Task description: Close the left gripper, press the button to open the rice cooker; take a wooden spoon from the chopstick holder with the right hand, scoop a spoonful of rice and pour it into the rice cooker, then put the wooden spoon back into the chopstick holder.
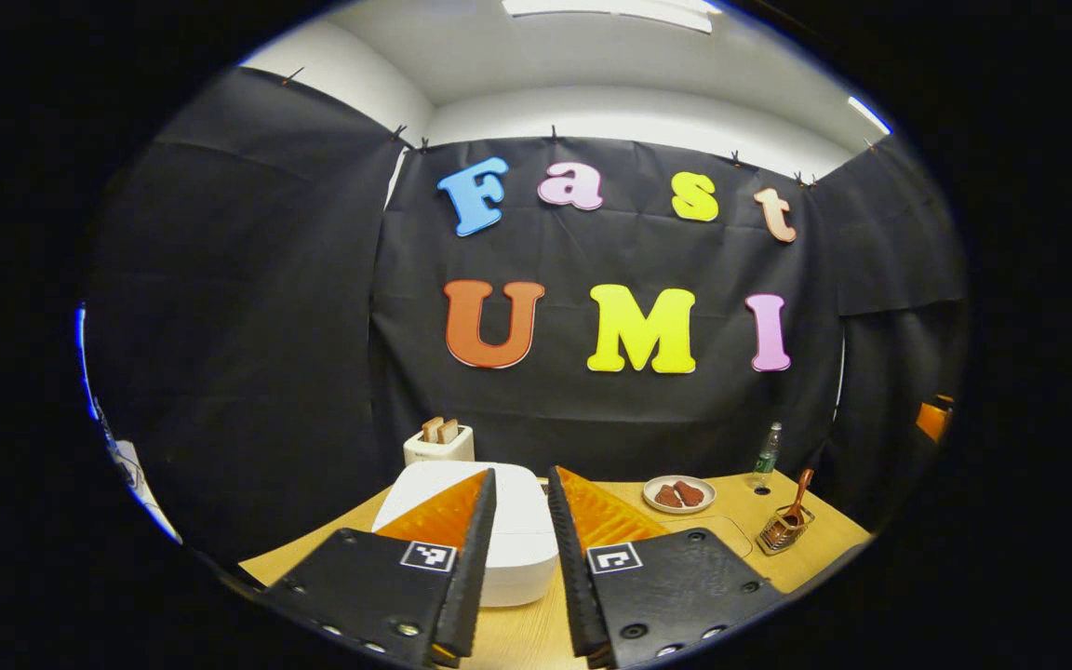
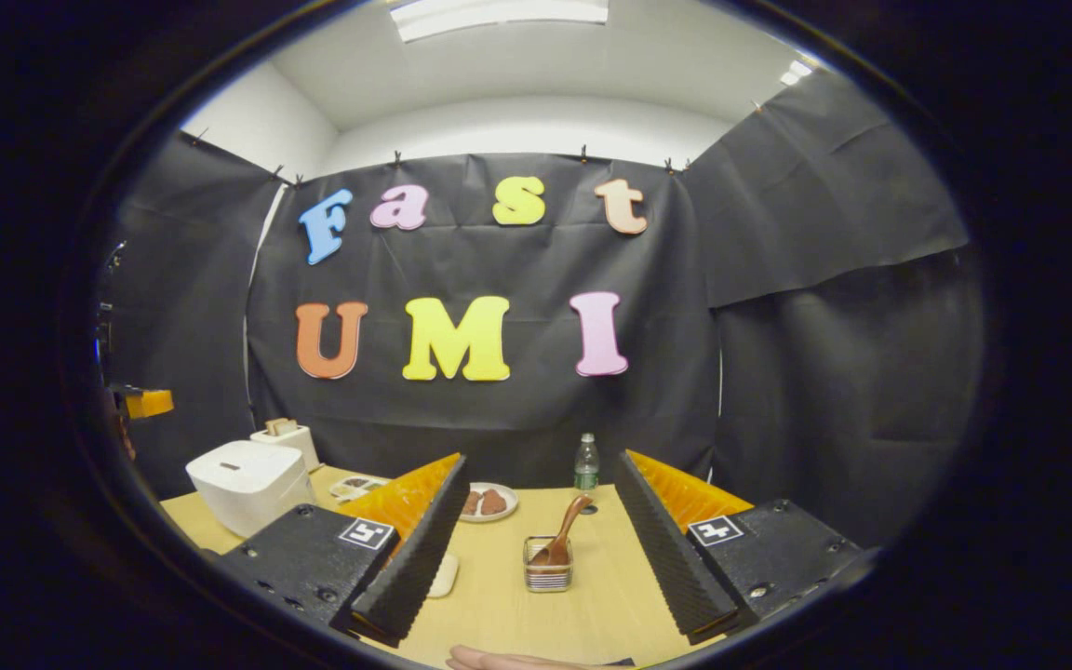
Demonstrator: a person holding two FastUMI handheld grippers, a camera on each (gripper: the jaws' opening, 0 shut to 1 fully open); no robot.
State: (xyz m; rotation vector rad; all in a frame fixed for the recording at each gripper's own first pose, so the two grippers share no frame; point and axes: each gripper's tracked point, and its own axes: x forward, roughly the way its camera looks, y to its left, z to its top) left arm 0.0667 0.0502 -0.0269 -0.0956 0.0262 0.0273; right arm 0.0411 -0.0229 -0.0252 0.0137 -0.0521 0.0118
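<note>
The white, rounded-square rice cooker point(image 1: 489, 521) sat at the lower centre of the left gripper view, lid down, showing between and behind my left gripper's point(image 1: 522, 521) orange-backed black fingers. Those fingers stood a little apart, with a narrow gap between them and nothing held. I judged that I was at the very first step: the lid was not yet opened and the fingers were not yet pressed together. The next move called for closing that gap fully, then bringing the joined tips down onto the lid button, which I could not make out from that angle.

My right gripper point(image 2: 541, 521) was spread wide and empty at the bottom of the right gripper view. Between its fingers, lower centre, stood the small wire-sided chopstick holder point(image 2: 547, 568) with the brown wooden spoon point(image 2: 562, 538) leaning in it, handle tilted to the upper right.

The right gripper view showed the cooker point(image 2: 250, 484) from the side at the left, with a dark slot on its lid, and a fingertip at the bottom edge. The left gripper view had the holder point(image 1: 785, 530) and spoon point(image 1: 798, 498) far off at the lower right. I saw the white toaster with two slices of bread point(image 1: 439, 445), the white plate of brown food point(image 1: 679, 494) and the clear bottle with a green label point(image 1: 766, 456) on the light wooden table point(image 1: 731, 530) in both views.
</note>
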